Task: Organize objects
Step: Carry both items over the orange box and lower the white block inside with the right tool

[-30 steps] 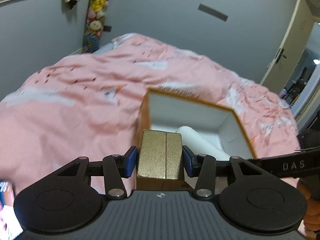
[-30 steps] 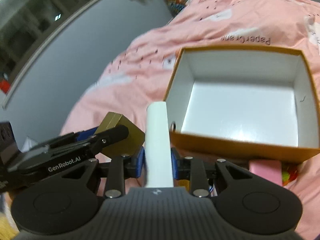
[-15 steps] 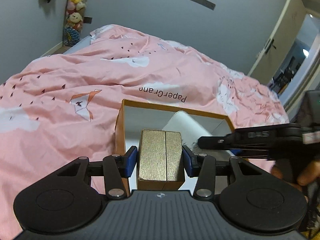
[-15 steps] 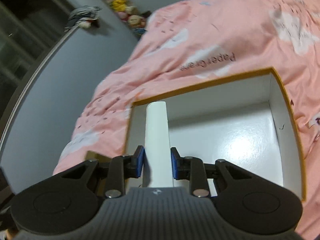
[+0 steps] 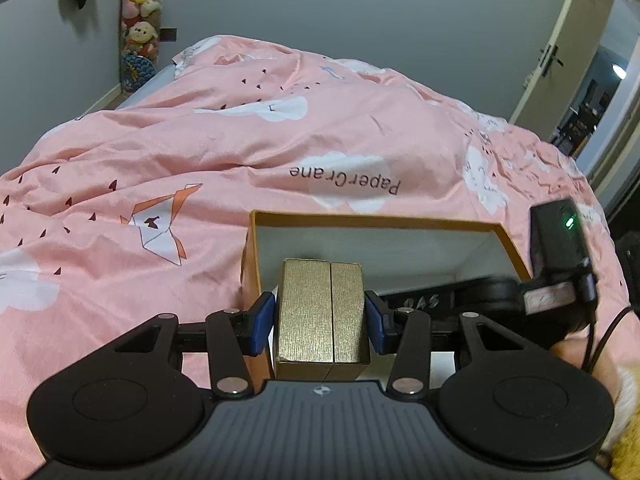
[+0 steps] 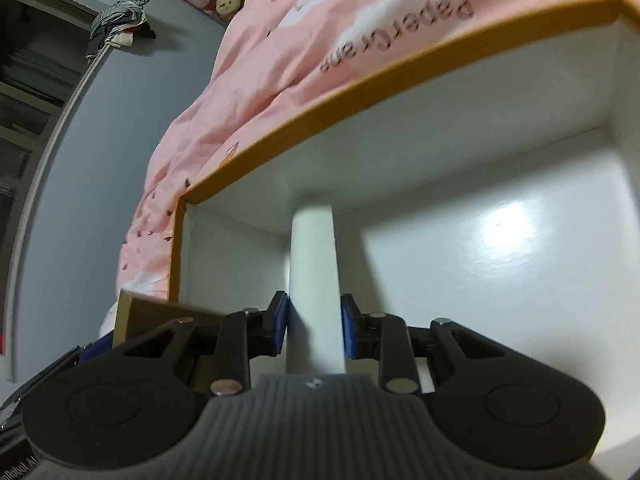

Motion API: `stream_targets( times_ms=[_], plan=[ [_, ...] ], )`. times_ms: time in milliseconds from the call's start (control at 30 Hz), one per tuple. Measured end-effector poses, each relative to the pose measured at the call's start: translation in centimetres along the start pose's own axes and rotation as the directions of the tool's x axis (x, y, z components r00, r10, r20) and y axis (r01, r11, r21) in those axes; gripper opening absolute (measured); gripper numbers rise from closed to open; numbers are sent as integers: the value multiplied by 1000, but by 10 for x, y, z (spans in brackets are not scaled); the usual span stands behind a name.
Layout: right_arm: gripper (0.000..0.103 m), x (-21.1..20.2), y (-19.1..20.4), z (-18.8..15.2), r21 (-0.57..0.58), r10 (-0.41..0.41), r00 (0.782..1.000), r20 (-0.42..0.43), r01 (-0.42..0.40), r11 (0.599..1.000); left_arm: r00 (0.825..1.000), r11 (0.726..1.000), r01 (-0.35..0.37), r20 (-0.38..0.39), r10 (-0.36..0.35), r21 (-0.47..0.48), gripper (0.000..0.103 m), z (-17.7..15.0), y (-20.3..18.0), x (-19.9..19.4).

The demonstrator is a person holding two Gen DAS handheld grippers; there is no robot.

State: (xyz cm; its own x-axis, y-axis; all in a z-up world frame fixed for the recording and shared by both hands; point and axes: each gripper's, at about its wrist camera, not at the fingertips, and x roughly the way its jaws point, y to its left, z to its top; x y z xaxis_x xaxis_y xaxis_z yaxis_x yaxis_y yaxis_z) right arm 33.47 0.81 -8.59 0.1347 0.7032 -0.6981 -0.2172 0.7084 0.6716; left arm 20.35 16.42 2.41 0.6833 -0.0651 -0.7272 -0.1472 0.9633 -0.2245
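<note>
An open box with orange outer walls and a white inside [image 5: 376,221] [image 6: 332,108] lies on the pink bed. My left gripper [image 5: 320,316] is shut on a small gold box [image 5: 322,312] and holds it over the open box's near left corner. My right gripper [image 6: 314,326] is shut on a white tube [image 6: 314,276] and reaches down inside the open box, the tube's tip close to the far wall. The gold box [image 6: 160,320] shows at the left in the right wrist view. The right gripper's body [image 5: 480,300] crosses the open box in the left wrist view.
A pink duvet [image 5: 200,152] with a "Paper Crane" print covers the bed. Plush toys [image 5: 140,20] hang on the grey wall at the far left. A door [image 5: 560,40] stands at the far right.
My right gripper has gone down into the open box with the white tube. My left gripper has moved closer over the box's near left corner with the gold box.
</note>
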Motion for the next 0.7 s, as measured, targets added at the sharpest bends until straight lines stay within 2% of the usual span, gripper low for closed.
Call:
stream_targets(
  times_ms=[133,233,300,500,700],
  plan=[
    [29,21,-5,1,20,19,995,-95,-17,1000,1000,1000,-5,-9,5,1,53,4,0,2],
    [30,30,-5,3,2,-26,989,-145,26,1000,1000,1000,-11,-8,11,12,53,6,-1,3],
    [32,31,-3,6,-28,-45,987,-155,41,999,1000,1000,-20,1,20,20,53,6,-2,3],
    [48,31,5,5,-159,-175,973,-147,152,975,1000,1000,-20,-6,20,22,53,7,-1,5],
    [49,32,7,8,-218,-231,963,-138,198,956,999,999,-23,-26,24,34,53,4,-4,8]
  ],
)
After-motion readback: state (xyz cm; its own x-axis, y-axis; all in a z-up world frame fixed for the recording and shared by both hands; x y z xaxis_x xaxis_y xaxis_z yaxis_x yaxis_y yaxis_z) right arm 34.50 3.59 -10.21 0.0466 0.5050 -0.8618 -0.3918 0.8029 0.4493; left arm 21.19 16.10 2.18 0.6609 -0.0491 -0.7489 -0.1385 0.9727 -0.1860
